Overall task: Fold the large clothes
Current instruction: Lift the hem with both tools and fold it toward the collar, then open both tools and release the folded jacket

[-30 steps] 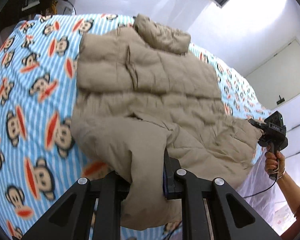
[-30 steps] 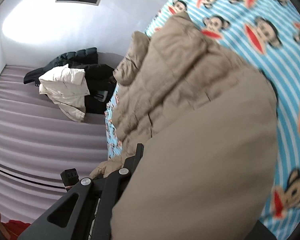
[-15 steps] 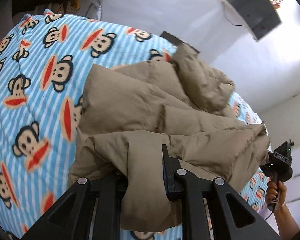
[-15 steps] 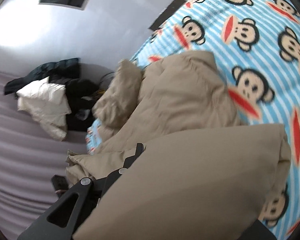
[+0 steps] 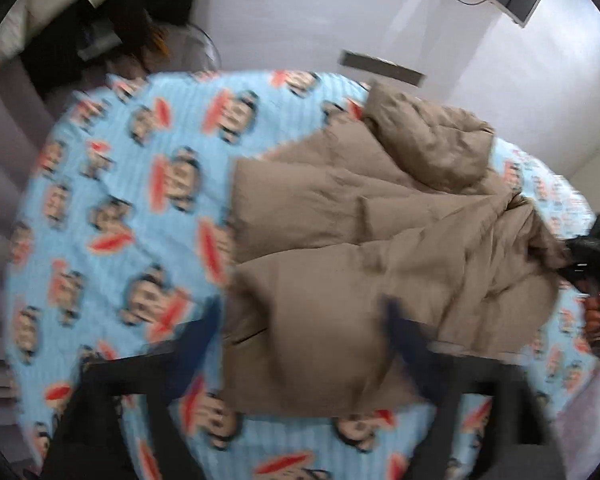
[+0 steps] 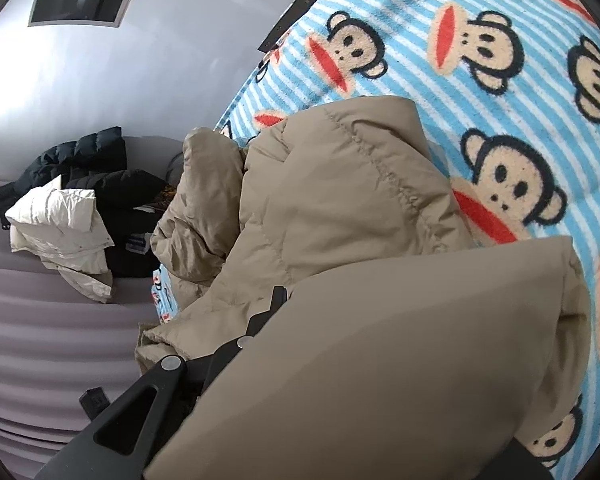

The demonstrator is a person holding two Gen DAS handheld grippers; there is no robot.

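Left gripper (image 5: 300, 332) springs open, dropping the folded tan jacket (image 5: 364, 240) mid-blanket (image 5: 112, 208) (right gripper (image 6: 284, 312) still clamps its hem), fold landed!

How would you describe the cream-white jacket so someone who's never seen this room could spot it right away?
Start at the blue striped monkey blanket, then look past its far edge to the grey ridged surface beside it. A pile of clothes sits there; the cream-white jacket lies crumpled at the front, the only pale piece against the black puffer jackets behind it.
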